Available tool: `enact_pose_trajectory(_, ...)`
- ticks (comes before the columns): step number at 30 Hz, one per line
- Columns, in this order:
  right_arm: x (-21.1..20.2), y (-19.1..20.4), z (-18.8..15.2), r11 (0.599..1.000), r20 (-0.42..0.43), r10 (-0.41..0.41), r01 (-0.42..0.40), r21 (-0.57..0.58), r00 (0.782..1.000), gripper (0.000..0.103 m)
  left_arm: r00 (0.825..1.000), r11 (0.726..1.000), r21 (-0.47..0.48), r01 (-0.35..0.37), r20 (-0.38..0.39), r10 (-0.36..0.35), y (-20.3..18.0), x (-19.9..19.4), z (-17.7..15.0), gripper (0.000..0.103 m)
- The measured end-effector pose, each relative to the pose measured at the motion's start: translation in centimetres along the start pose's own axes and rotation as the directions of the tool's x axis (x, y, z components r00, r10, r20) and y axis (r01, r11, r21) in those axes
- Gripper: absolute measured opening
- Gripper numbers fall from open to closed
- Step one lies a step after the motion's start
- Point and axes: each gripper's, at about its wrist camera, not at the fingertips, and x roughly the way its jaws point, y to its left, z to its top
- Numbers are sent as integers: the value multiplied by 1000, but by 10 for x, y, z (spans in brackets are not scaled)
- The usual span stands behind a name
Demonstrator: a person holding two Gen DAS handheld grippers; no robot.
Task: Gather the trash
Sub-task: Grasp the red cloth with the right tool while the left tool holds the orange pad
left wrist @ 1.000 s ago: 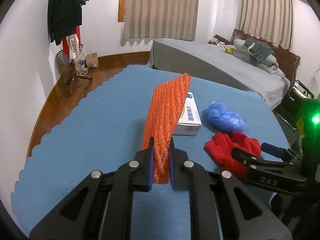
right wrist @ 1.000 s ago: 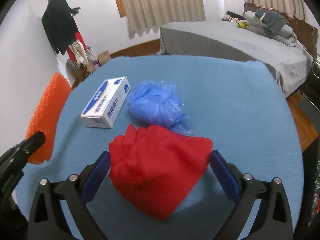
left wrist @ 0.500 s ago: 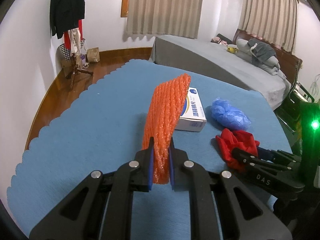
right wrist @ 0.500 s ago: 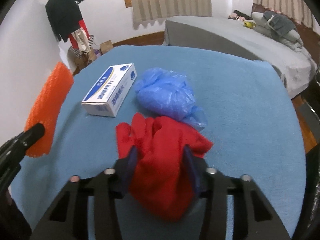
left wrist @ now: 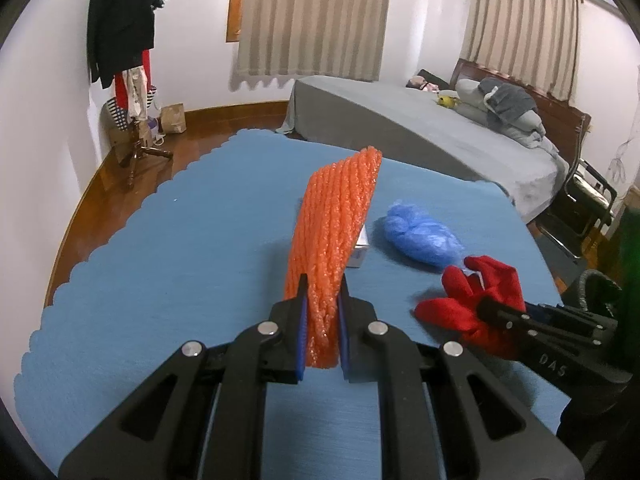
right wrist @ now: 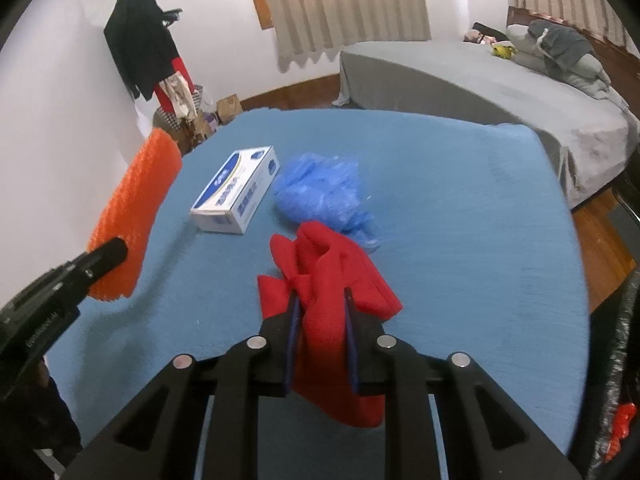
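My left gripper (left wrist: 322,300) is shut on an orange foam net sleeve (left wrist: 336,216), which stands up above the blue cloth. The same orange sleeve (right wrist: 134,216) shows at the left of the right wrist view. My right gripper (right wrist: 320,300) has a bunched red cloth (right wrist: 332,276) between its jaws; they are closing, the pads press on it and it hangs lifted off the table. From the left wrist view the red cloth (left wrist: 472,296) sits at the right in the other gripper's tips. A crumpled blue plastic bag (right wrist: 320,190) and a white and blue box (right wrist: 236,190) lie on the table.
The table is covered by a blue cloth (right wrist: 460,220) with a scalloped edge (left wrist: 100,248). A grey bed (right wrist: 460,80) stands beyond it. A coat rack (left wrist: 128,80) with clothes is at the far left wall, and a black chair (left wrist: 584,208) is at the right.
My right gripper's jaws went from wide open around the red cloth to closed on it, and the cloth has come up off the table. The left gripper kept holding the orange sleeve.
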Motion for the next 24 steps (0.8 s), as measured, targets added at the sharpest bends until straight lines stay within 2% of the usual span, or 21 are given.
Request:
enact_pose_trajectory(17,-75,-18,16,1000,146,12,-14,10,989,20,996,995,72,67,45,-71,-53,-32,14,12)
enact_pose_trajectory(21,-71,-27,11,1000,131,4,-8,29,991,20,995,994,71,82,42,-85,-58,-32,11,12)
enact_pose_trajectory(24,-61,-29,4,999,97,9,-13,35,995,22,998,994,83,64,24,-66,-57,-28,4,12)
